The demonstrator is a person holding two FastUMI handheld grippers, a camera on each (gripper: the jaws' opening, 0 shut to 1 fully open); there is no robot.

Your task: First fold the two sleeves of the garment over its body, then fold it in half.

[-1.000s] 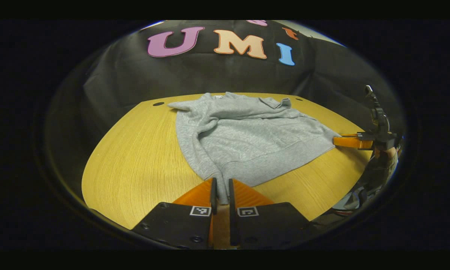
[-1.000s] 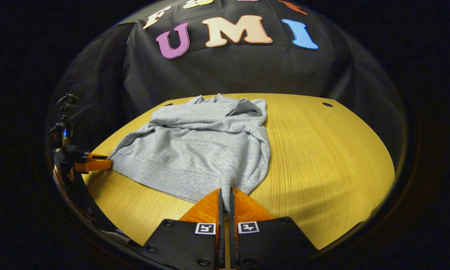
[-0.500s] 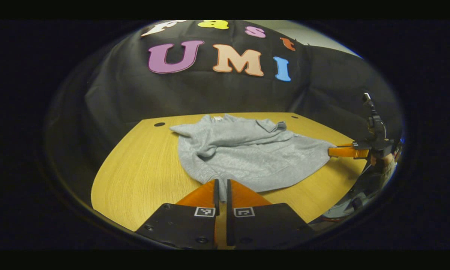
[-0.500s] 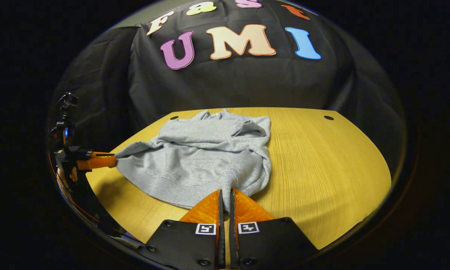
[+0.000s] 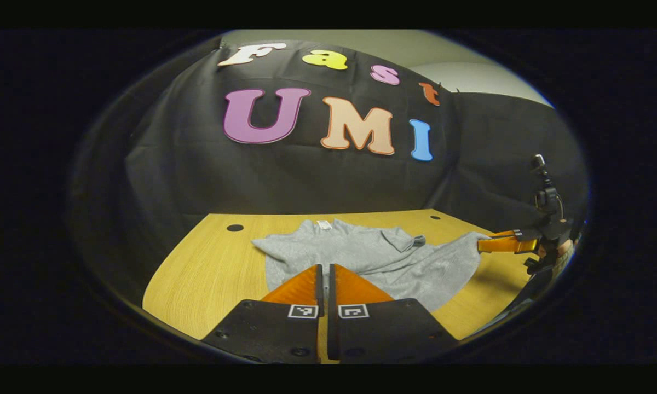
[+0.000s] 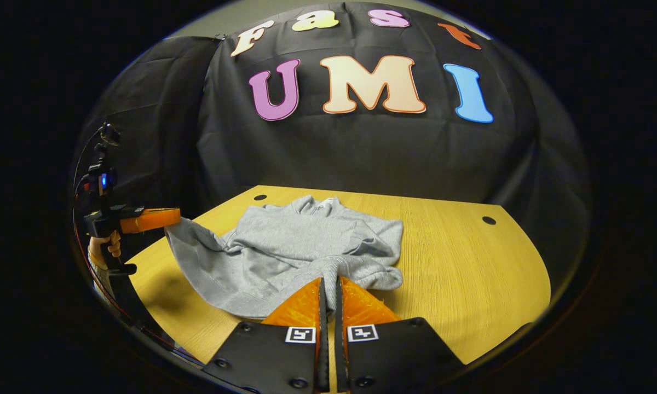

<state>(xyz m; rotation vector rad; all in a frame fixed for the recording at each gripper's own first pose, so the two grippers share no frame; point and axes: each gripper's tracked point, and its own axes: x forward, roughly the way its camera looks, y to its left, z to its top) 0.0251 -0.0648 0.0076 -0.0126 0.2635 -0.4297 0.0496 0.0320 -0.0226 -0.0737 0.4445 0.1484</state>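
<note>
Left gripper (image 6: 169,218), raised above the near-left table edge, pinching the left hem corner of the grey sweatshirt (image 6: 284,246). Sleeves folded over the body; collar end flat on the yellow wooden table (image 6: 460,262) toward the far side, near hem lifted. Right gripper (image 6: 328,293) clamped on the hem's right corner.

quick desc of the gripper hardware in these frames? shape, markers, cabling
Each gripper has two wedge-shaped ribbed fingers on flat black blocks held by dark screws, one square black-and-white marker per block: left gripper, right gripper. From afar in the right gripper view, the left gripper has a black pistol-style handle, a black mast topped by a small device, a blue light and thin cables trailing down.
</note>
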